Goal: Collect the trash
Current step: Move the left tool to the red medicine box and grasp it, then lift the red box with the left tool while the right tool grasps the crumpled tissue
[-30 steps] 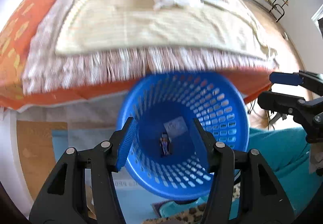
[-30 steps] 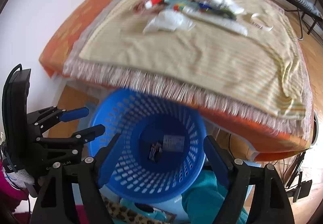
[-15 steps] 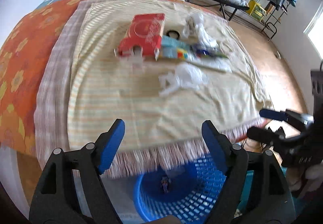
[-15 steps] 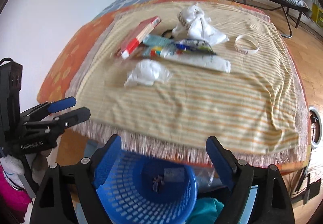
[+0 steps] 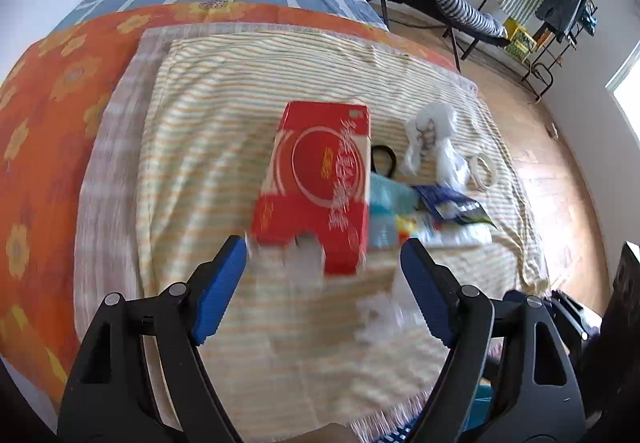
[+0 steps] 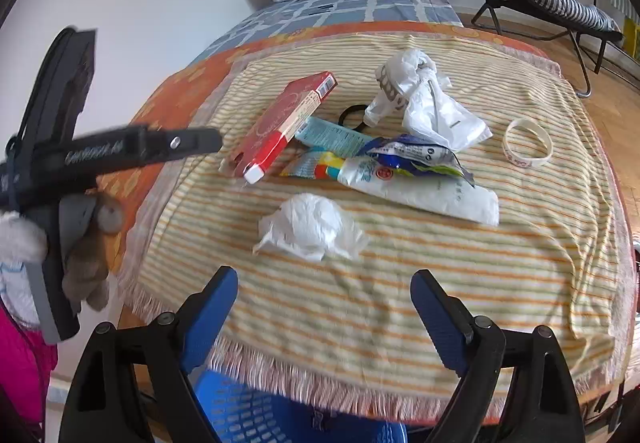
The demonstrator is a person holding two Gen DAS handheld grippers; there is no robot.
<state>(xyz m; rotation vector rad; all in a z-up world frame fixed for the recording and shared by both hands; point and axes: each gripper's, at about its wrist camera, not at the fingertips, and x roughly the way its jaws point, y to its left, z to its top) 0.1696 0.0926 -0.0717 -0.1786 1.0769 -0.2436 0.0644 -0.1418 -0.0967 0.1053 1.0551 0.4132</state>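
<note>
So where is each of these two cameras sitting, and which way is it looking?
Left wrist: rides the left claw, looking along its open blue fingers down at the red box on the bed.
Right wrist: rides the right claw, open too, facing the crumpled tissue; the left claw crosses its left side.
Shared: red box, white wristband, striped blanket.

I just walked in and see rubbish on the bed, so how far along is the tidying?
Early. The blue basket below the bed edge is only partly visible. Both grippers, left and right, are open and empty. The red box, crumpled tissue, wrappers and plastic bag remain.
</note>
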